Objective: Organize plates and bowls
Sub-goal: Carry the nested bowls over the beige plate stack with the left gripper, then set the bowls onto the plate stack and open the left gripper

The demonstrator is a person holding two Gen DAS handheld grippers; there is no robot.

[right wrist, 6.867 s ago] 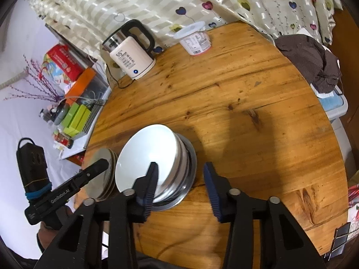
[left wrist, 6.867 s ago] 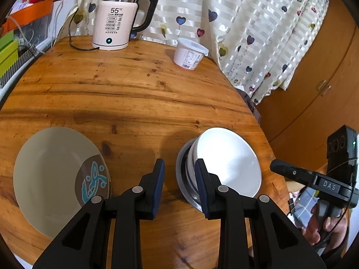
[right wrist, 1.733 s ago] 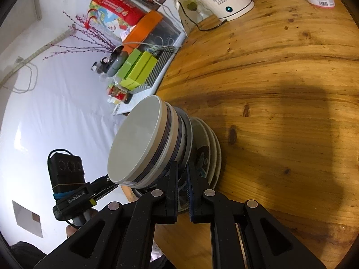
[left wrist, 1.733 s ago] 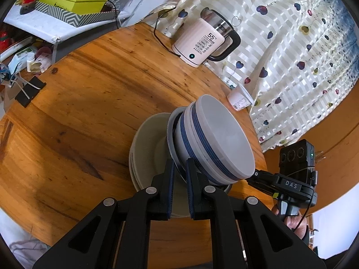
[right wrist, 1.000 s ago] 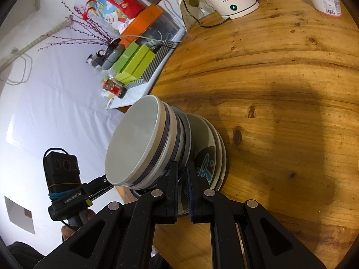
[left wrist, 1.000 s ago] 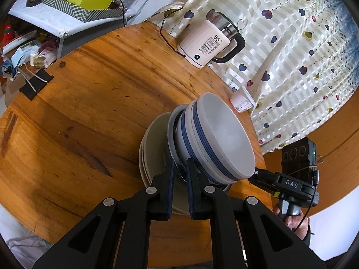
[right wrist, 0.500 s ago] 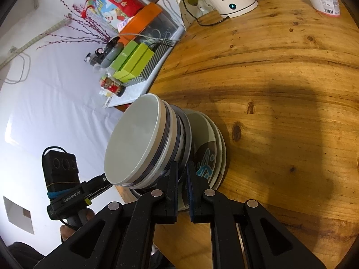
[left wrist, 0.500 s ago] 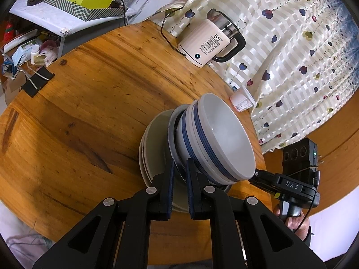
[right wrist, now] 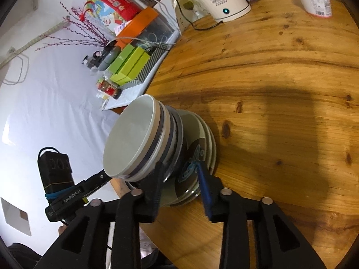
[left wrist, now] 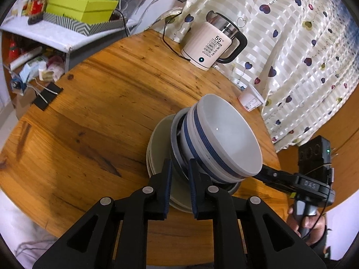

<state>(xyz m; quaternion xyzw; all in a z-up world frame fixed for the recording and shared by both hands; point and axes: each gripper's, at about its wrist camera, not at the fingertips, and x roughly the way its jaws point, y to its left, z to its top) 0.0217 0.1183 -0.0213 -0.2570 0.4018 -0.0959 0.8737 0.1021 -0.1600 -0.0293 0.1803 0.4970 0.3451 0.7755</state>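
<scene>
A stack of white bowls with blue bands sits on a grey metal dish, which rests on a stack of beige plates on the round wooden table. My left gripper has its jaws slightly parted around the metal dish's rim. In the right wrist view the bowl stack sits on the plates, whose top plate shows a blue and brown pattern. My right gripper is open, its jaws on either side of the stack's near edge.
A white electric kettle with a cord and a white yogurt cup stand at the table's far edge by the curtain. A shelf with green boxes stands to the left of the table. The table's near edge lies just below both grippers.
The bowl stack has come down onto the plates. Both grippers have opened from the metal dish's rim, the right one wider than the left.
</scene>
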